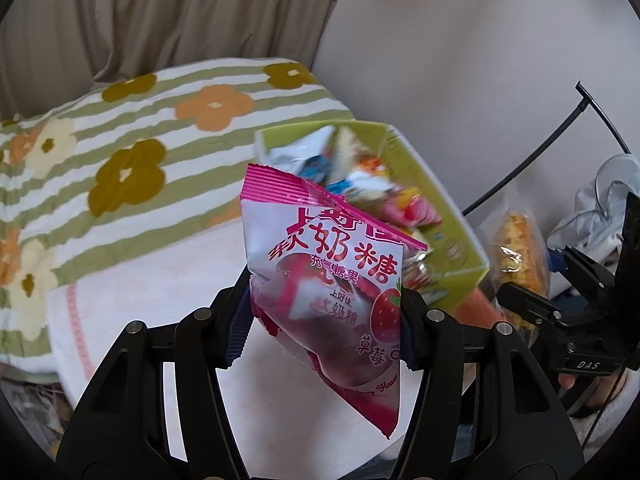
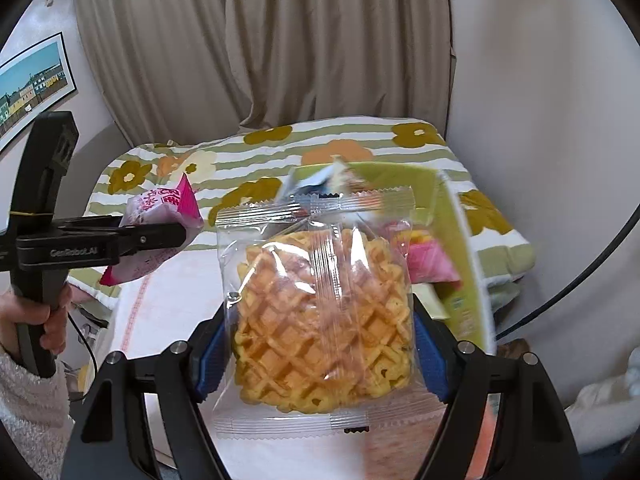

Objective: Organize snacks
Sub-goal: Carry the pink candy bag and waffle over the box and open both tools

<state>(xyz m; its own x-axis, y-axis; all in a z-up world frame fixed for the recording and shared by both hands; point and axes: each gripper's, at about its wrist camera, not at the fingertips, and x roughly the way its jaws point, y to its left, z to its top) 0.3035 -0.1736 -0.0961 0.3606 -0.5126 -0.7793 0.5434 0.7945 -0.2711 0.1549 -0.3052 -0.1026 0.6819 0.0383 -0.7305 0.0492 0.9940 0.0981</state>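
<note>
Left wrist: one pink candy bag (image 1: pixel 324 280), one waffle pack (image 2: pixel 320 320), one green box (image 1: pixel 436 216)

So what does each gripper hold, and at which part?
Left gripper: pink candy packet, lower half. Right gripper: clear waffle packet, side edges.

Two grippers show, a left gripper (image 1: pixel 326 312) and a right gripper (image 2: pixel 320 354), and each carries one packet: one pink candy bag (image 1: pixel 324 276) and one clear-wrapped waffle (image 2: pixel 320 320). There is one green box (image 1: pixel 448 216) of mixed snacks (too blurred and heaped to count), one flowered blanket (image 1: pixel 132 140), one curtain (image 2: pixel 280 40) and one framed picture (image 2: pixel 34 80).
</note>
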